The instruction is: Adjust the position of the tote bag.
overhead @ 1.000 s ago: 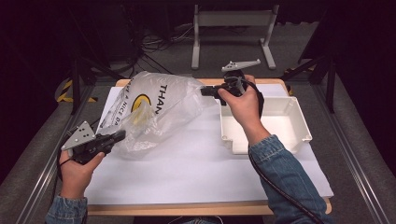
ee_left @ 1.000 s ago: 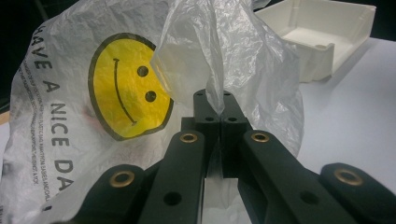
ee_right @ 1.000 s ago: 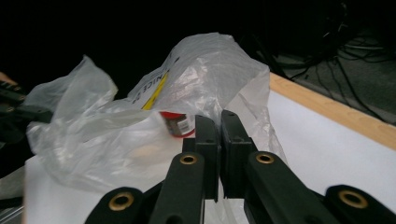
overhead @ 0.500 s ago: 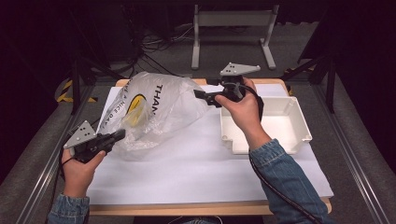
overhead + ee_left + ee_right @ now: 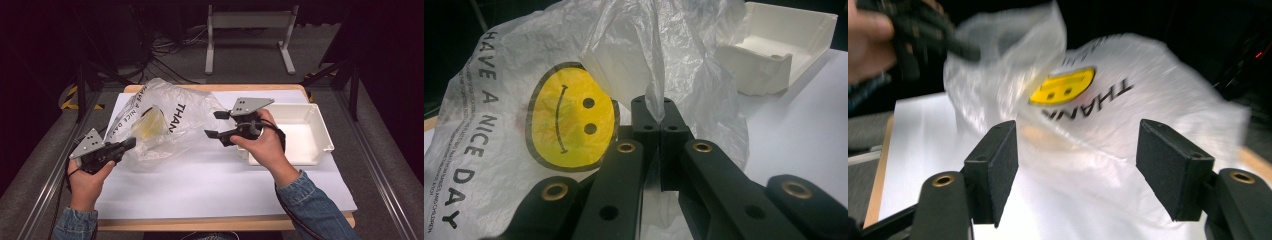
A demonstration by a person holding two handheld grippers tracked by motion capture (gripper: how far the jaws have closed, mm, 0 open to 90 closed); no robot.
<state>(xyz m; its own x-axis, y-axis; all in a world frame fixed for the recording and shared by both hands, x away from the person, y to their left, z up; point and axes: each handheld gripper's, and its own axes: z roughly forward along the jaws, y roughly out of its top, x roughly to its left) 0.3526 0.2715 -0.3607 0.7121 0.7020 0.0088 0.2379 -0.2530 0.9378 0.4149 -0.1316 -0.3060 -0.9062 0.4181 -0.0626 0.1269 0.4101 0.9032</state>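
We see the plastic bag [image 5: 160, 125] lying on the white sheet [image 5: 220, 180] that covers the tabletop [image 5: 225, 222], in the far left part of it. The bag is translucent white, puffed up, with a yellow smiley face [image 5: 569, 117] and black lettering. In the high view its long axis runs from near left to far right. The lettering "THAN" [image 5: 181, 117] faces the right side.

Left claw [image 5: 129, 144]: held at the near left edge of the sheet, pointing right and slightly far, toward the bag. In the left gripper view its jaws stand pressed together with a fold of bag film [image 5: 655, 95] pinched between them, so it has hold of the bag at the near left end. The film rises from the jaws in a crumpled ridge.

Right claw [image 5: 214, 125]: held above the tabletop near the middle, pointing left at the bag's right end. In the right gripper view the two pads [image 5: 998, 165] stand wide apart with nothing between them; the bag lies just ahead of them. We cannot tell from the blurred picture whether the tips touch the film.

A white tray [image 5: 320, 132] sits on the right of the sheet, just right of the right hand [image 5: 262, 145]. The left hand [image 5: 87, 175] grips its tool at the near left.
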